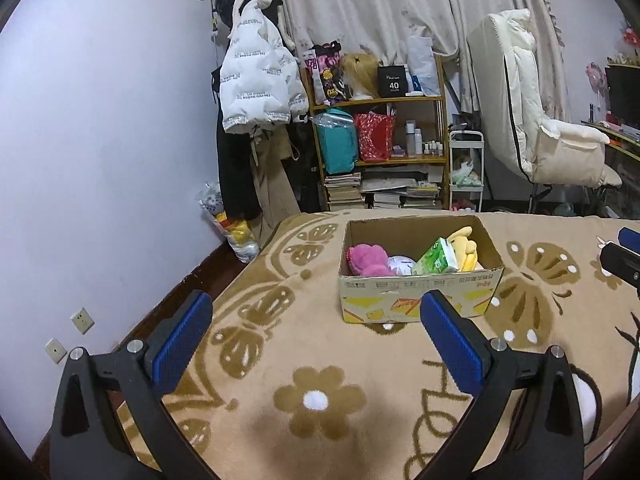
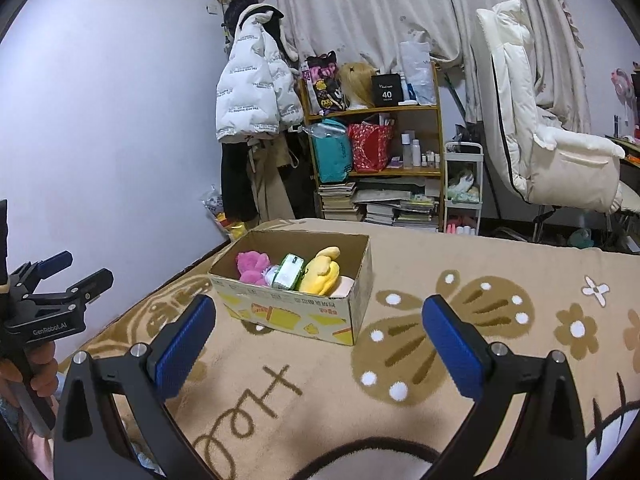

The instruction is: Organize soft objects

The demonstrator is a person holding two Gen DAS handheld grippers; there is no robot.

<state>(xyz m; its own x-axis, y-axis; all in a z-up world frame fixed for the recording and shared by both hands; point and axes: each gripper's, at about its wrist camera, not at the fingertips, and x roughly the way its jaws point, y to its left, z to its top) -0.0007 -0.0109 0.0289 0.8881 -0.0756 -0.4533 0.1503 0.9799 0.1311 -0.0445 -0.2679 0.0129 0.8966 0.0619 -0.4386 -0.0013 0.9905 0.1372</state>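
Observation:
An open cardboard box stands on the tan patterned blanket. In it lie a pink plush, a white soft item, a green tissue pack and a yellow plush. The box also shows in the right wrist view, with the pink plush, tissue pack and yellow plush. My left gripper is open and empty, short of the box. My right gripper is open and empty, near the box's front. The left gripper also shows at the right wrist view's left edge.
The blanket covers a bed. Behind it stand a wooden shelf with bags and books, a hung white jacket, a white rolling cart and a white padded chair. A plastic bag sits on the floor by the wall.

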